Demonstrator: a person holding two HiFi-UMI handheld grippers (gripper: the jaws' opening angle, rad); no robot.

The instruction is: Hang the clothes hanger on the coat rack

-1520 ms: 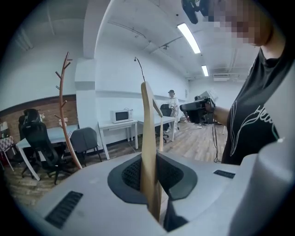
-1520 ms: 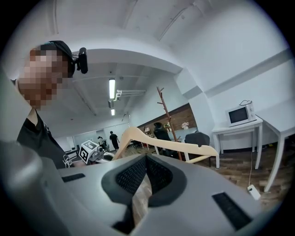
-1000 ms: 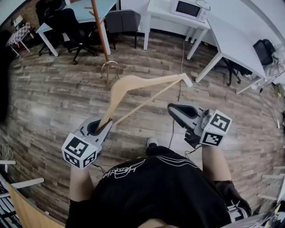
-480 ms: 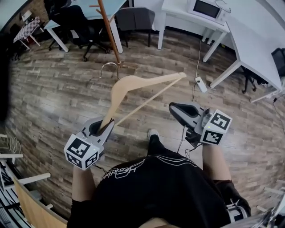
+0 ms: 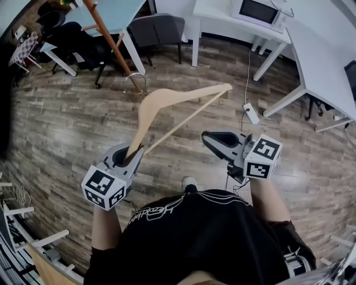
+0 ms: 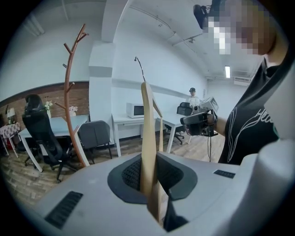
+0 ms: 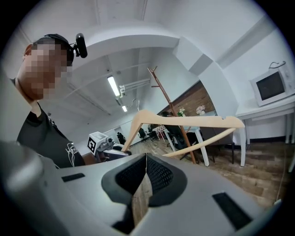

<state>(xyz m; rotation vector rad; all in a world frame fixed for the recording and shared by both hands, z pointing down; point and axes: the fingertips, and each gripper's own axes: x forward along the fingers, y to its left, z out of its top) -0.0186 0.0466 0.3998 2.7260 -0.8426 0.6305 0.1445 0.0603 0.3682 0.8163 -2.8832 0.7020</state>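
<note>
There was one wooden clothes hanger (image 5: 167, 97) and one coat rack (image 5: 105, 30). Two tongs showed: the left tongs (image 5: 130, 153) and the right tongs (image 5: 210, 137). Three worktops were counted: one blue worktop (image 5: 119, 11), one white worktop (image 5: 214, 11) and a second white worktop (image 5: 317, 55). There were also one microwave (image 5: 258, 11), two chairs, a black chair (image 5: 75, 39) and a grey chair (image 5: 156, 28), and one power strip (image 5: 251, 113).

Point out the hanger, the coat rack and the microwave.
hanger (image 5: 189, 93), head view, upper wooden arm
coat rack (image 6: 67, 101), left gripper view, trunk
microwave (image 5: 254, 10), head view, front door
</note>
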